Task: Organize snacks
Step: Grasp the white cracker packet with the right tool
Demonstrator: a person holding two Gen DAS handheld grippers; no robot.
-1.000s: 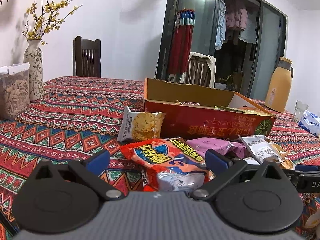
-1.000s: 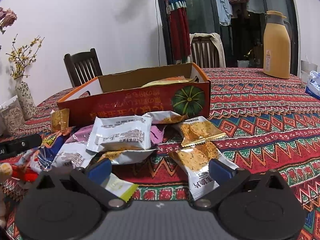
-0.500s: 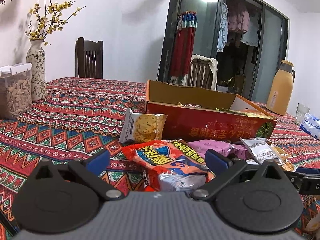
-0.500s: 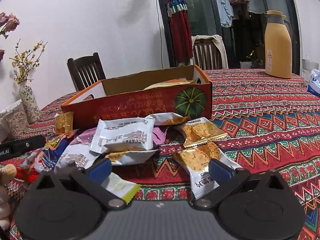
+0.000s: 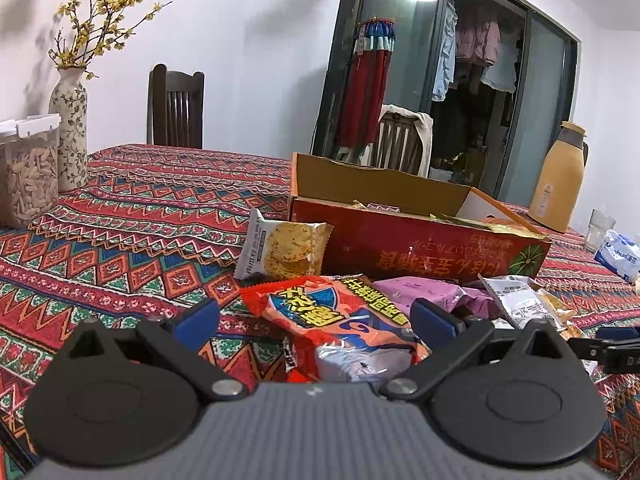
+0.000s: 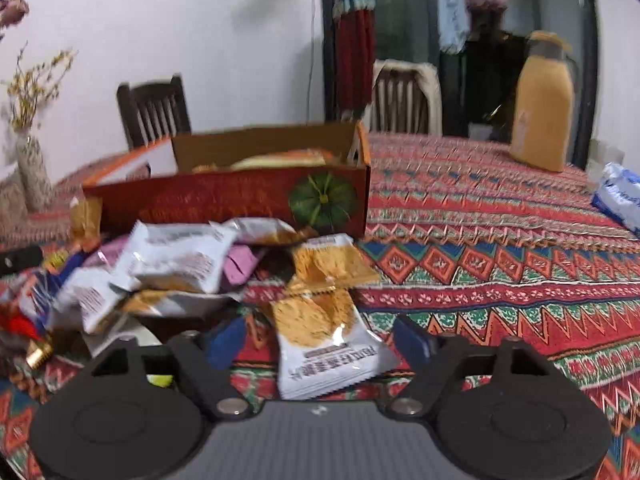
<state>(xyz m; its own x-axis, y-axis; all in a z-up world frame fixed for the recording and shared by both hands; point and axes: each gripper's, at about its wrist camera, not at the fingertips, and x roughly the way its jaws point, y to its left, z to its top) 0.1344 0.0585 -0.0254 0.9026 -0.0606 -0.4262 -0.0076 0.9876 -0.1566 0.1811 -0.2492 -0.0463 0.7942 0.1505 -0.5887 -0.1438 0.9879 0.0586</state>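
Snack packet (image 6: 328, 344), white and orange crinkly foil, feels light and slippery; right fingers (image 6: 412, 346) are closing around it, not yet touching; pinch its middle.

Legible text is limited. The red carton (image 5: 416, 244) carries an upside-down line of gold East Asian characters on its front wall; individual characters cannot be made out reliably. The orange snack bag (image 5: 340, 320) bears large inverted yellow-and-blue characters. The blue-and-white tissue pack (image 5: 618, 254) shows a partial word beginning "Ma". The white cracker packet (image 6: 328, 356) carries inverted printed characters.
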